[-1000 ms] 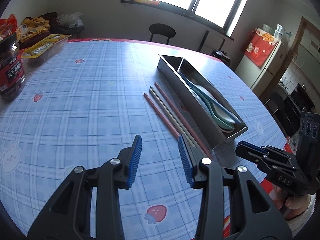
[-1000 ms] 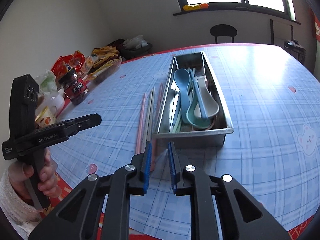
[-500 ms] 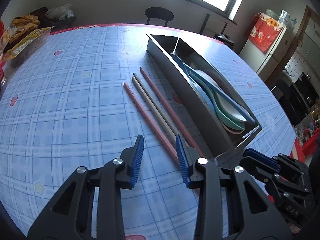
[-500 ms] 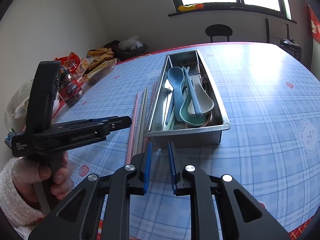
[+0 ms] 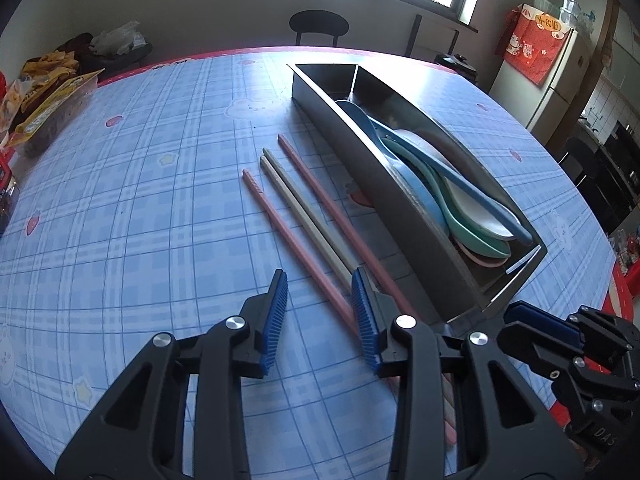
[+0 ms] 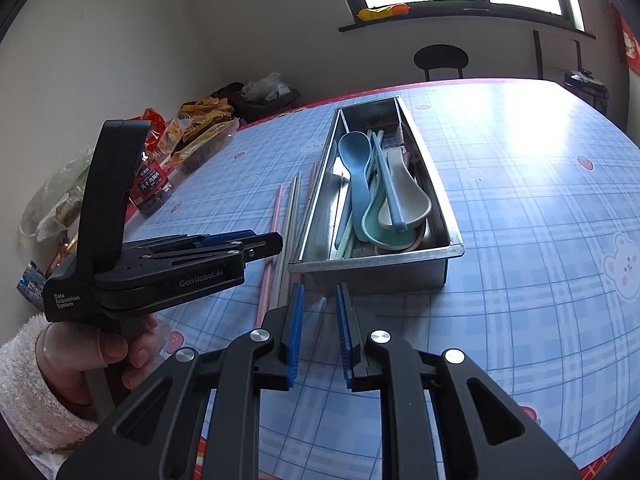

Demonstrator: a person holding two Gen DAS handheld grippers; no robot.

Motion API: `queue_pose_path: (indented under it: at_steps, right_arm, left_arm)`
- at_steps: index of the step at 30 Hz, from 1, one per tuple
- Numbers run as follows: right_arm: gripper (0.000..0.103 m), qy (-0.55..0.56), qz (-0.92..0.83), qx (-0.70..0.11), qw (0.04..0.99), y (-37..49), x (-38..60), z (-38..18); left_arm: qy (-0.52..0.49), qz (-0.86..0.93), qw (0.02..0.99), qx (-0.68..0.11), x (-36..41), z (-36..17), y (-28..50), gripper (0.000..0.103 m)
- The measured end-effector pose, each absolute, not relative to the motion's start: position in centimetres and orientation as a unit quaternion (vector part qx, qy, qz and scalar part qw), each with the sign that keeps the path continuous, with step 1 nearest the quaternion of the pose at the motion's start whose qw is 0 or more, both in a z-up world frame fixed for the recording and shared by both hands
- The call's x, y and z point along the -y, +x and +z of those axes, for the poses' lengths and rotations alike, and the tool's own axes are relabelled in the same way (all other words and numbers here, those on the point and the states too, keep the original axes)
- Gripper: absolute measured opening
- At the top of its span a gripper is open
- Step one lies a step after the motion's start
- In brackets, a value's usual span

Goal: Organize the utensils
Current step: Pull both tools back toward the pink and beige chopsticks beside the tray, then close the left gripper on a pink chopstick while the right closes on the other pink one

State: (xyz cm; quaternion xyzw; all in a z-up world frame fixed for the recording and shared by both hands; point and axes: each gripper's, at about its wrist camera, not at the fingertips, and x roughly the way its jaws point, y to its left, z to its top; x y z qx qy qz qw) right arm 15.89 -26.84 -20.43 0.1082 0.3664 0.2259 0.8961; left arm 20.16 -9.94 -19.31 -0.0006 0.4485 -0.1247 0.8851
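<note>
Several chopsticks lie on the checked tablecloth beside a long steel tray (image 5: 360, 136): two pink chopsticks (image 5: 296, 240) and paired beige chopsticks (image 5: 304, 216). The tray (image 6: 436, 200) holds blue, green and white spoons (image 6: 384, 192). My left gripper (image 5: 320, 300) is open, low over the near ends of the chopsticks, with the left pink one between its fingers. It also shows in the right wrist view (image 6: 260, 246). My right gripper (image 6: 318, 320) is open and empty, just before the tray's near end, and shows in the left wrist view (image 5: 536, 328).
Snack packets (image 5: 48, 96) and a jar (image 6: 154, 188) stand along the table's far left edge. A black stool (image 5: 318, 26) stands beyond the table under the window. A fridge (image 5: 560, 76) is at the right.
My left gripper has moved forward and down over the near ends of the chopsticks. My right gripper has shifted slightly closer to the tray's near end.
</note>
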Motion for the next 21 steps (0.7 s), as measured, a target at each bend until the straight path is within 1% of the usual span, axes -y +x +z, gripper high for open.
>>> queue_pose_path:
  at_steps: [6, 8, 13, 16, 20, 21]
  right_arm:
    - [0.016, 0.098, 0.227, -0.371, 0.895, 16.0, 26.4, -20.5]
    - [0.016, 0.089, 0.226, -0.372, 0.896, 16.0, 26.0, -20.5]
    - [0.016, 0.084, 0.221, -0.372, 0.898, 16.0, 25.4, -20.5]
    - [0.016, 0.089, 0.222, -0.376, 0.895, 16.1, 25.6, -20.6]
    - [0.017, 0.076, 0.227, -0.380, 0.894, 16.2, 25.1, -20.7]
    - [0.016, 0.072, 0.228, -0.381, 0.893, 16.1, 24.9, -20.7]
  left_arm:
    - [0.006, -0.115, 0.883, -0.454, 10.0, -19.2, 19.7, 0.037]
    - [0.005, -0.117, 0.881, -0.458, 10.0, -19.2, 19.6, 0.039]
    - [0.015, -0.116, 0.885, -0.451, 10.1, -19.3, 19.0, 0.039]
    - [0.017, -0.122, 0.885, -0.449, 10.0, -19.3, 18.6, 0.027]
    - [0.020, -0.134, 0.884, -0.448, 9.7, -19.3, 18.2, 0.017]
    - [0.020, -0.136, 0.883, -0.448, 9.6, -19.3, 18.2, 0.017]
